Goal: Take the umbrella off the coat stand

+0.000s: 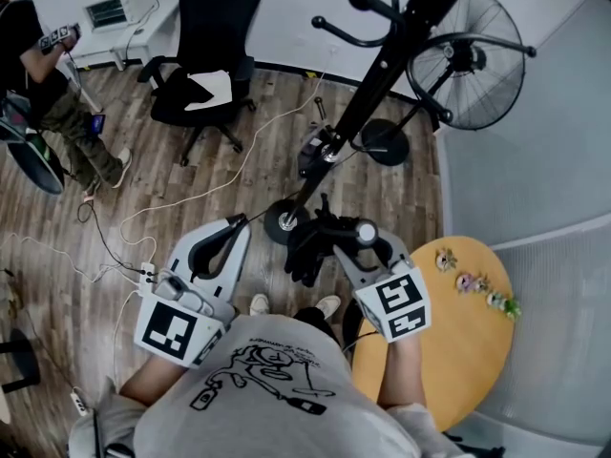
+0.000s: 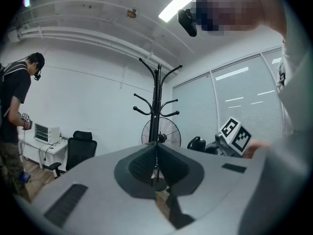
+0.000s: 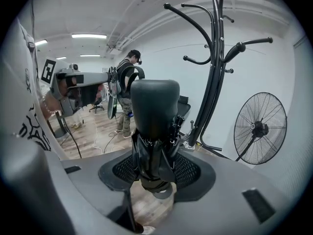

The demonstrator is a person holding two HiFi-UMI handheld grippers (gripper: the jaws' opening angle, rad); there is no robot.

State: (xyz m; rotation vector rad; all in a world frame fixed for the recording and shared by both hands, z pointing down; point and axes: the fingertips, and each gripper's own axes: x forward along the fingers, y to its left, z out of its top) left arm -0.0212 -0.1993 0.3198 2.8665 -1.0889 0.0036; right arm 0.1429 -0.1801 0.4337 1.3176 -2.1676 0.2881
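- The umbrella (image 3: 154, 131), black and folded, stands upright between the fingers of the right gripper (image 3: 155, 173). Its broad rounded handle is on top and its lower end pokes out just below the pads.
- The right fingers are clamped on the umbrella's folded canopy, one ribbed pad pressing on each side.
- In the head view the umbrella (image 1: 307, 246) shows as a dark bundle at the tip of the right gripper (image 1: 336, 237), held above the wooden floor (image 1: 191, 198) in front of the person.
- The coat stand (image 3: 213, 92) rises behind the umbrella and to its right in the right gripper view, apart from it. Its curved black hooks spread out at the top.
- In the head view the coat stand (image 1: 382, 74) leans across the picture from its round base, which lies just beyond the umbrella.
- The left gripper (image 1: 237, 225) is held level beside the right one. Its fingers (image 2: 146, 168) are together, pad against pad, and point toward the coat stand (image 2: 157, 106).
- A standing fan (image 1: 473, 60) is near the stand, on its right.
- A round yellow tabletop (image 1: 458, 351) lies at the person's right, with small flower-like pieces (image 1: 474, 282) on it.
- A black office chair (image 1: 205, 65) and another person (image 1: 38, 74) are well apart at the left.
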